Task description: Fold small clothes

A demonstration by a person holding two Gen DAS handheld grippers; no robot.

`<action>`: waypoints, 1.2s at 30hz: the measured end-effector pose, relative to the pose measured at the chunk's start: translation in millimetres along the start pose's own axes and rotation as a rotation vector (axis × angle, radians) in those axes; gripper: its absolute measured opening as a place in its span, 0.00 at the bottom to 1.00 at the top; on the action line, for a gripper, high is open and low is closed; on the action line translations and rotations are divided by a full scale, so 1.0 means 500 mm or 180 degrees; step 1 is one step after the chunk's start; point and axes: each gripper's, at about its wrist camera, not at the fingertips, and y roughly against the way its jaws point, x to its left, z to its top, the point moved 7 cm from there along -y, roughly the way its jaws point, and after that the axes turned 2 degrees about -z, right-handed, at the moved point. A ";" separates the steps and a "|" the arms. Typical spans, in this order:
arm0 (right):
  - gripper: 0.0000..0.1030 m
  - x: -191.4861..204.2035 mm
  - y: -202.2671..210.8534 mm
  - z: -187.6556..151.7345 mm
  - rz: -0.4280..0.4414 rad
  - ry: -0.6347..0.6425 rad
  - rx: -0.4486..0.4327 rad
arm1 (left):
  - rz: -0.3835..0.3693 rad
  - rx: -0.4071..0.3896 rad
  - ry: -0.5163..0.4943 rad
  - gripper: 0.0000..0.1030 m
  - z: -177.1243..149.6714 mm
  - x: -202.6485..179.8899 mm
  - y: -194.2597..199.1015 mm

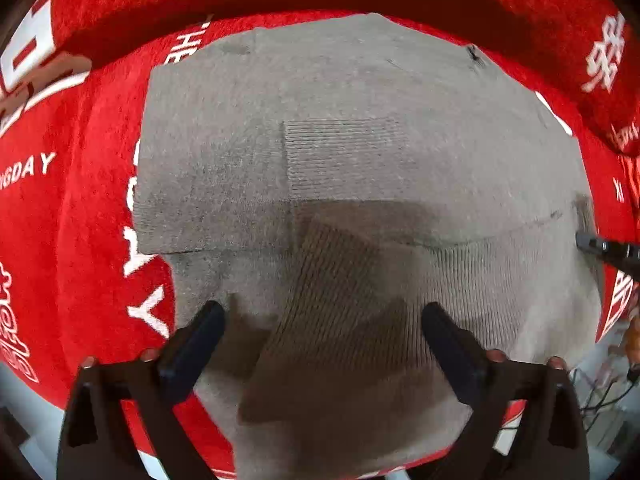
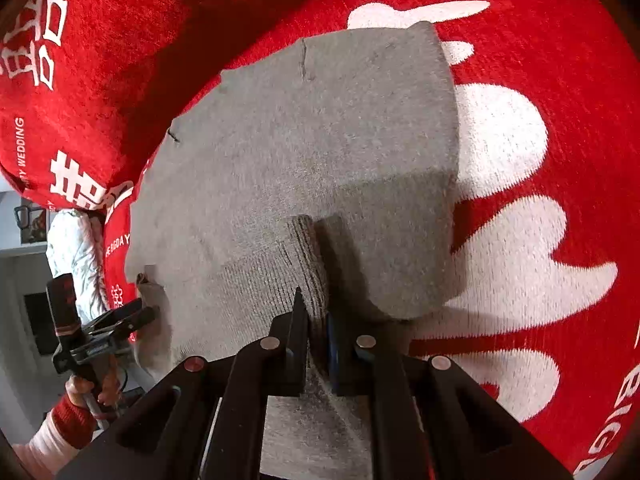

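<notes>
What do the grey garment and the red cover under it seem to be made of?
Grey garment: probably a soft matte knit, with a ribbed hem. Red cover: apparently a fuzzy, plush textile with white woven-looking patterns and lettering.

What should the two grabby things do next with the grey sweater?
Probably close the left tool on the ribbed hem: its jaws stand open over the grey sweater, gripping nothing, while the right tool already pinches that hem. Then both could lift it together.

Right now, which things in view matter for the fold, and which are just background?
Job:
- grey knit garment
- right gripper, shut on its ribbed hem
- left gripper, open at the hem

Background:
- red printed blanket
</notes>
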 end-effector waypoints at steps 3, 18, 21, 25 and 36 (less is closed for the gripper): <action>0.10 -0.001 -0.003 0.001 0.0004 -0.0021 0.0001 | -0.0050 0.0092 0.0066 0.62 -0.012 0.005 -0.010; 0.07 0.137 0.150 0.017 -0.0319 0.0372 -0.0700 | -0.0469 -0.0394 -0.0351 0.07 0.017 -0.012 0.182; 0.07 0.163 0.187 0.086 -0.0330 0.0467 -0.0899 | -0.0468 -0.0675 -0.0393 0.07 0.072 -0.006 0.245; 0.07 0.169 0.163 0.187 -0.0357 0.0487 -0.0970 | -0.0369 -0.0990 -0.0359 0.07 0.178 0.007 0.268; 0.07 0.070 -0.058 0.304 -0.0577 0.0128 -0.0575 | 0.0197 -0.0760 -0.0107 0.07 0.319 0.055 0.039</action>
